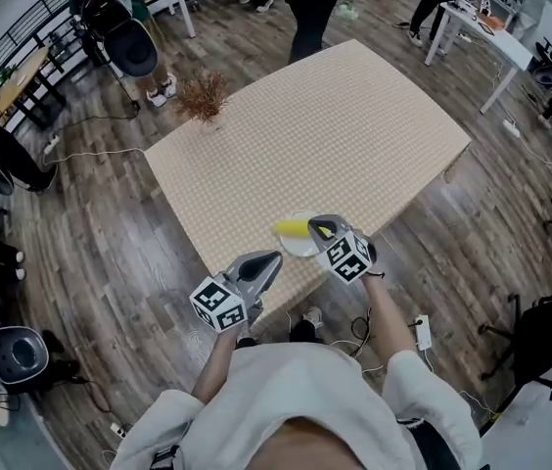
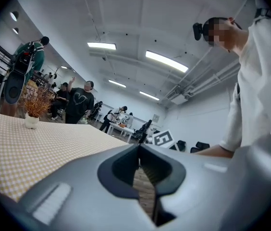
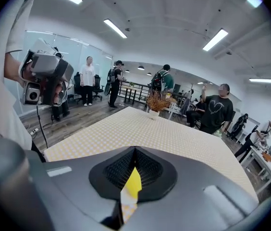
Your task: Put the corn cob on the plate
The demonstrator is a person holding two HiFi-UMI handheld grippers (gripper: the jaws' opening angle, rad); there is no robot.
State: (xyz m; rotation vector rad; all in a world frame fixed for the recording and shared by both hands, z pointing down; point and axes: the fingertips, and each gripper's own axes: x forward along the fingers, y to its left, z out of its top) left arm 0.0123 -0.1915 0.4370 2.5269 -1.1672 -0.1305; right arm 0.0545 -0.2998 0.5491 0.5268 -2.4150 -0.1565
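Both left gripper (image 1: 277, 256) and right gripper (image 1: 314, 222) have jaws together; corn cob (image 1: 290, 228) on plate (image 1: 299, 247)

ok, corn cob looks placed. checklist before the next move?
1. The corn cob lies on the plate: ok, though one end seems to overhang the rim.
2. The right tongs are empty: ok. They are shut, and the yellow shows only behind the gap.
3. The left tongs are empty: ok, shut.
4. The plate sits fully on the table: ok, but it is near the front edge.
5. The cob is settled and won't roll: cannot tell.
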